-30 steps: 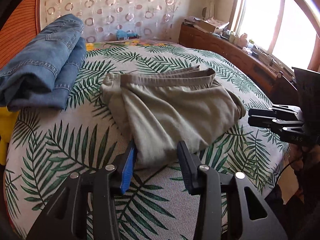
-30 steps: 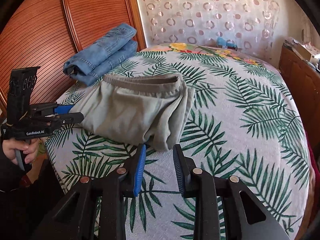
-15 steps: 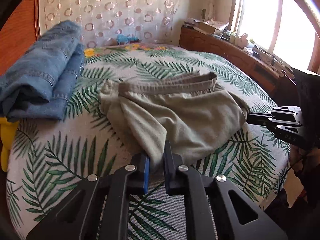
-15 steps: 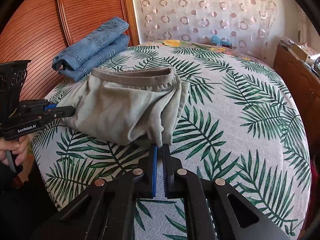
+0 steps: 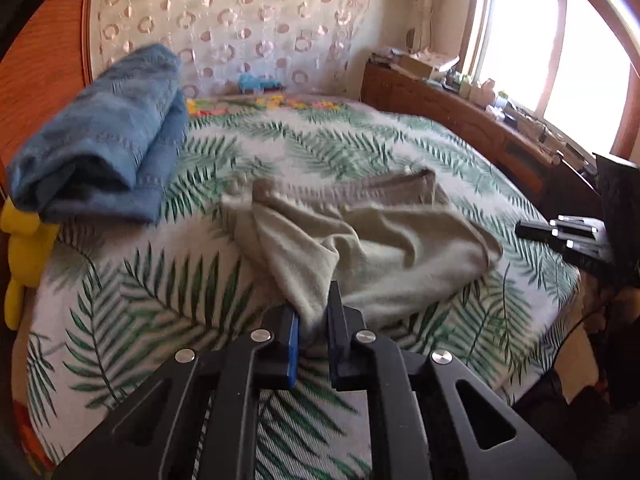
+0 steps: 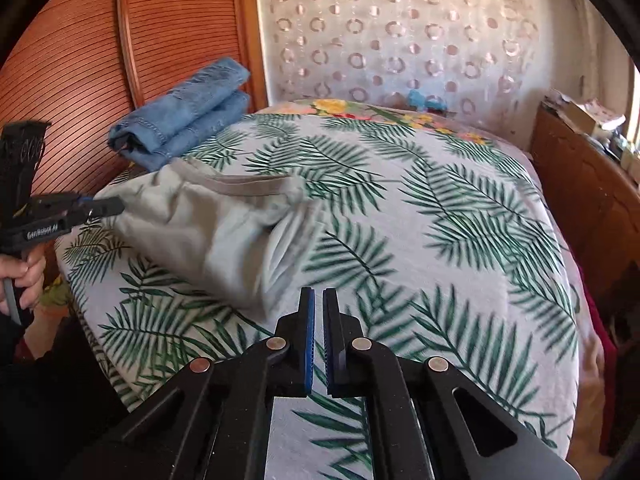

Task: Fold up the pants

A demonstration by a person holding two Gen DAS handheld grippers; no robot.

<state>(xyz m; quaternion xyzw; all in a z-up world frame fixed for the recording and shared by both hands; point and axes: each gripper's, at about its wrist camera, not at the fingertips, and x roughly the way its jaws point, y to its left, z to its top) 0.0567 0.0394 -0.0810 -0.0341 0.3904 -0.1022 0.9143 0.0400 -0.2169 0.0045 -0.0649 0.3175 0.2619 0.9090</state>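
While left gripper [image 5: 312, 316] clamps pants [image 5: 360, 240], right gripper [image 6: 316, 320] shows clenched, cloth-free.

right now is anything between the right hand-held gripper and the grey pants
Nothing visible. The right hand-held gripper is shut just off the grey pants, only bare bedspread between. The left hand-held gripper already pinches their corner. The folded jeans lie apart, behind.
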